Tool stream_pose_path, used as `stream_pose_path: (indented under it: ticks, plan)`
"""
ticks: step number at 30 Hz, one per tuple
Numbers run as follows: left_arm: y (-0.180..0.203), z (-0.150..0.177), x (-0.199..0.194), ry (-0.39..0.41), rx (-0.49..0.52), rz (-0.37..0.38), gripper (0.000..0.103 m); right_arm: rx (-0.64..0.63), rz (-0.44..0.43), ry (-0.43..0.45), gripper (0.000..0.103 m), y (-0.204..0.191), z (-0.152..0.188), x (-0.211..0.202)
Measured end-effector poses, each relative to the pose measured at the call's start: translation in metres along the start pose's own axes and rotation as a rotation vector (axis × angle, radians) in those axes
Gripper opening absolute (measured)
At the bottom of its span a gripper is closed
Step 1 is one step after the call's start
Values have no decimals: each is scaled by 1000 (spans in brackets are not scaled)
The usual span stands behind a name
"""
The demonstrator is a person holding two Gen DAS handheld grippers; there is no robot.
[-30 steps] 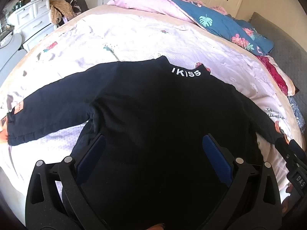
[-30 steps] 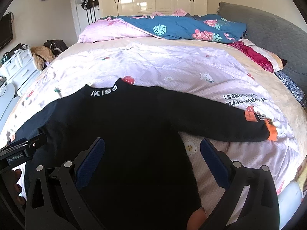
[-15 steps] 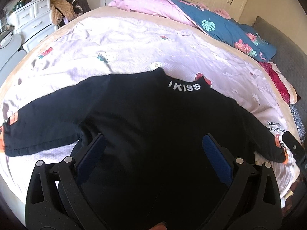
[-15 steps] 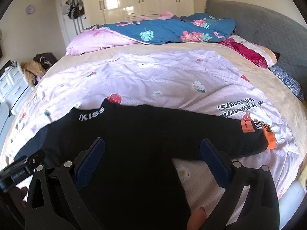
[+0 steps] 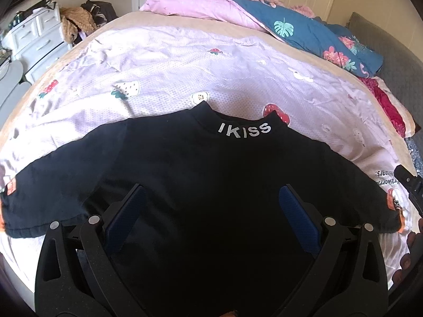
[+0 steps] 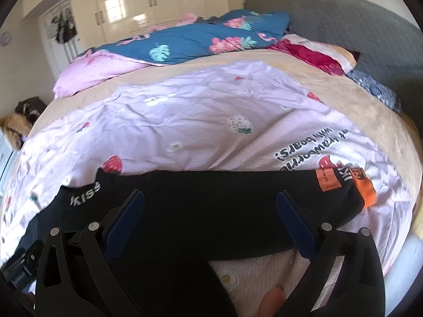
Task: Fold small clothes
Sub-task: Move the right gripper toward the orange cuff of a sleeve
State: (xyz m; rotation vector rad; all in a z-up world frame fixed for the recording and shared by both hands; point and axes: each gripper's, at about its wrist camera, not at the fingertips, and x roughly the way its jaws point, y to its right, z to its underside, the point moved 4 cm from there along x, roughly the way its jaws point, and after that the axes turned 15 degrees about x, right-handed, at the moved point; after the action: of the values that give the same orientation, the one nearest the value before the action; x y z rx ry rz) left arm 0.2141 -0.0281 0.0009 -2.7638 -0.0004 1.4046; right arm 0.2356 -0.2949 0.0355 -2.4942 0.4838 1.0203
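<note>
A black sweater [image 5: 211,179] lies spread flat near the front edge of the bed [image 5: 185,60], collar pointing toward the pillows, both sleeves stretched out sideways. The left gripper [image 5: 211,222] and right gripper [image 6: 210,220] hover over it, jaws spread and holding nothing. Folding seems not yet begun; the next move probably calls for pinching a sleeve cuff [image 6: 364,190] and bringing it across the chest.

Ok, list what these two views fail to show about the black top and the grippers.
- Hem of the black top: left wrist view, hidden behind the left gripper and cut off by the bottom edge.
- Left sleeve: right wrist view, cut off at the frame's left edge.
- Orange cuff label: right wrist view, print too small to read.
- Right gripper: whether it touches the cloth cannot be told.
</note>
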Motion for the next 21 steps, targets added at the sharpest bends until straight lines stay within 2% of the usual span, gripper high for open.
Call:
stream_pose_path:
  ticks: [7, 11, 21]
  plan:
    - [13, -4, 16, -6, 8, 27, 95, 99, 30, -5, 99, 17, -7, 17]
    - [24, -6, 25, -14, 19, 42, 95, 128, 78, 16, 99, 32, -10, 23]
    - [55, -13, 51, -38, 58, 66, 95, 278, 184, 31, 99, 102, -25, 41]
